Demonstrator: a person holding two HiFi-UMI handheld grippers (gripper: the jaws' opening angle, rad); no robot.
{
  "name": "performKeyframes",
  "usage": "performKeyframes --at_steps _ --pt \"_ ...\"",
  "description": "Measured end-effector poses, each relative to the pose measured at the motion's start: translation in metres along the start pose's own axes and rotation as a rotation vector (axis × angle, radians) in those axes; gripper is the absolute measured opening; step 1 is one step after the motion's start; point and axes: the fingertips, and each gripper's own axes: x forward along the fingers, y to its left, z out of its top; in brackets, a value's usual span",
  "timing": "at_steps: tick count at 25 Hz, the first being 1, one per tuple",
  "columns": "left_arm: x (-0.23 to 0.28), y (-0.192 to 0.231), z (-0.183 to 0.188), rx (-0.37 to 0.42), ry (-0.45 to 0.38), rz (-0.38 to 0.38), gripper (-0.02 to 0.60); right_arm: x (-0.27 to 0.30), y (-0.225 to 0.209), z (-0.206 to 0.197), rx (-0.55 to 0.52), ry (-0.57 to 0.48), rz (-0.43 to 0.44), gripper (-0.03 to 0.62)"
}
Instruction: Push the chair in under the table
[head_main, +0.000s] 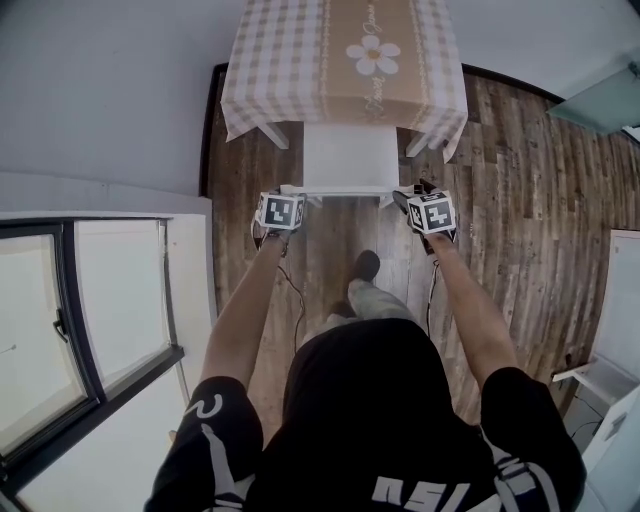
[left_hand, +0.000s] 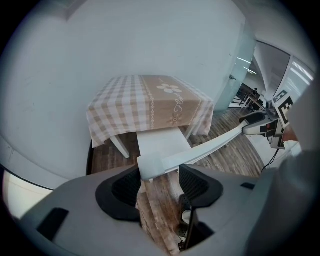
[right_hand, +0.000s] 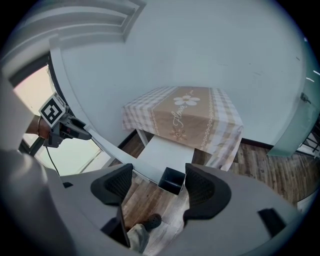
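White chair (head_main: 350, 155) is set square to the table (head_main: 274, 135). The seat front is met by the hanging hem of the checked cloth (head_main: 290, 60), while most of the seat is left exposed on the wood floor (head_main: 500, 200). The backrest rail (head_main: 340, 189) is on the person's side, and a table leg is seen at either side of the seat.

Left gripper (head_main: 285, 196) is held at the rail's left end and right gripper (head_main: 418, 197) at its right end. Both are angled down.

Left gripper view: jaws are spread and the rail's white end corner is seated in the gap at the tips. The rail is run off across the far jaw toward the other gripper. No clamping is seen.

Right gripper view: same, mirrored. Jaws are released, with the rail's dark end face (right_hand: 172, 181) framed between the pads and clear of both.

Whether the jaw tips are pressed against the rail cannot be told. One shoe (head_main: 366, 264) is planted just behind the chair.
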Motion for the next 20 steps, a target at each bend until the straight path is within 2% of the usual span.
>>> performKeyframes --at_steps 11,20 --pt "0.007 0.003 0.011 -0.017 0.037 0.025 0.252 0.009 -0.007 0.013 -0.025 0.015 0.027 0.347" --pt "0.011 0.005 0.010 0.023 0.078 0.036 0.258 0.007 -0.007 0.012 0.009 0.030 -0.001 0.348"
